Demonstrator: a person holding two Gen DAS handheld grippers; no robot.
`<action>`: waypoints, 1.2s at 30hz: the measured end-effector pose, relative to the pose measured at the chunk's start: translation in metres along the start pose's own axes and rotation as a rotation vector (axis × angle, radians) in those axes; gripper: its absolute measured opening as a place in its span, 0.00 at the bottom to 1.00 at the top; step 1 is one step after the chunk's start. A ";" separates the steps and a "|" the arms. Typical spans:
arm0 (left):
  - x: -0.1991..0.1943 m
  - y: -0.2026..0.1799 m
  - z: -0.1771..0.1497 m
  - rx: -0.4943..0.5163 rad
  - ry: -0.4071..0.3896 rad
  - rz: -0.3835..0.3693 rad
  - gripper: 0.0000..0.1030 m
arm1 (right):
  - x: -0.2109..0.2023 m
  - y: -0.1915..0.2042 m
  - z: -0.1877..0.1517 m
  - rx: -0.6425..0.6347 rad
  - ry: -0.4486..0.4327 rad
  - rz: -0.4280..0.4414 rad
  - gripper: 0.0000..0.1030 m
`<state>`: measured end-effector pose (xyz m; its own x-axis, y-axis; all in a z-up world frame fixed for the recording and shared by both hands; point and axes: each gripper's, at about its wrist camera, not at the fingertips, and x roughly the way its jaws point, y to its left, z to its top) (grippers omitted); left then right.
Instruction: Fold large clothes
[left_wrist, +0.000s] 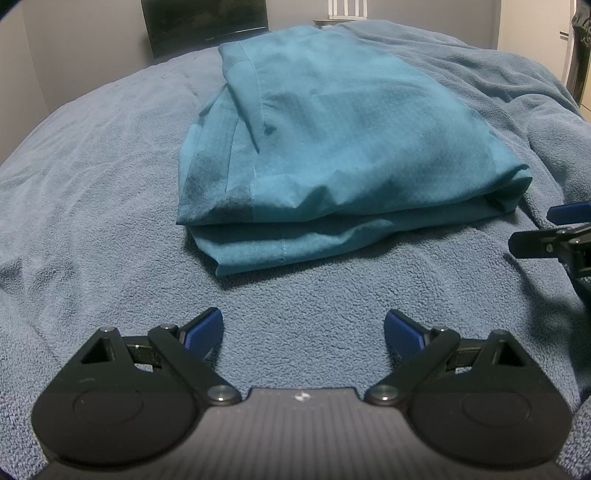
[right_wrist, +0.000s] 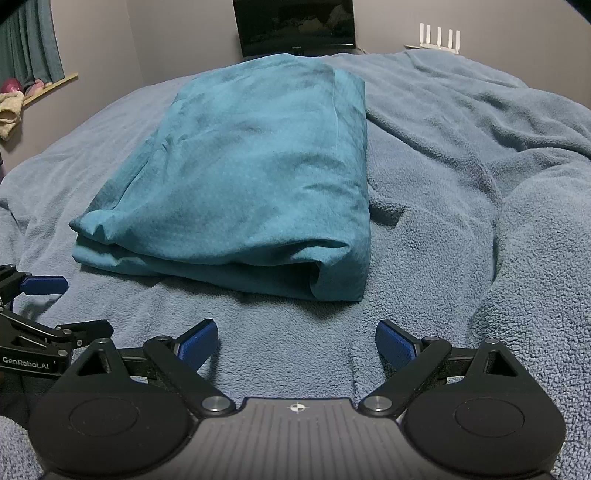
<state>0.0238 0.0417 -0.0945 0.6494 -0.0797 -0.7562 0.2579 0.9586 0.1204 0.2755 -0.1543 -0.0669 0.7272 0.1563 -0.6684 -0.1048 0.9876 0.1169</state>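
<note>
A teal garment (left_wrist: 325, 155) lies folded in a thick rectangular stack on a grey-blue fleece blanket (left_wrist: 92, 184); it also shows in the right wrist view (right_wrist: 251, 177). My left gripper (left_wrist: 303, 332) is open and empty, hovering over the blanket just in front of the stack's near edge. My right gripper (right_wrist: 295, 341) is open and empty, in front of the stack's near right corner. The right gripper shows at the right edge of the left wrist view (left_wrist: 554, 230), and the left gripper shows at the left edge of the right wrist view (right_wrist: 40, 295).
The blanket (right_wrist: 480, 184) is bunched into ridges to the right of the garment. A dark monitor (right_wrist: 295, 26) and a white router (right_wrist: 439, 37) stand behind the bed. A curtain and a shelf with items (right_wrist: 22, 92) are at the far left.
</note>
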 end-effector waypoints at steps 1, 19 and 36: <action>0.000 0.000 0.000 0.000 0.000 0.000 0.92 | 0.000 0.000 0.000 0.000 0.000 0.000 0.92; 0.001 -0.001 0.000 -0.001 0.000 0.000 0.92 | 0.000 -0.001 0.000 0.001 0.001 0.000 0.92; 0.000 -0.002 -0.001 0.006 0.007 -0.008 0.93 | 0.000 -0.003 -0.002 0.003 0.004 0.001 0.92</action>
<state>0.0227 0.0399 -0.0952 0.6421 -0.0855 -0.7619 0.2678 0.9562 0.1183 0.2744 -0.1568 -0.0693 0.7242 0.1576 -0.6713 -0.1034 0.9874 0.1202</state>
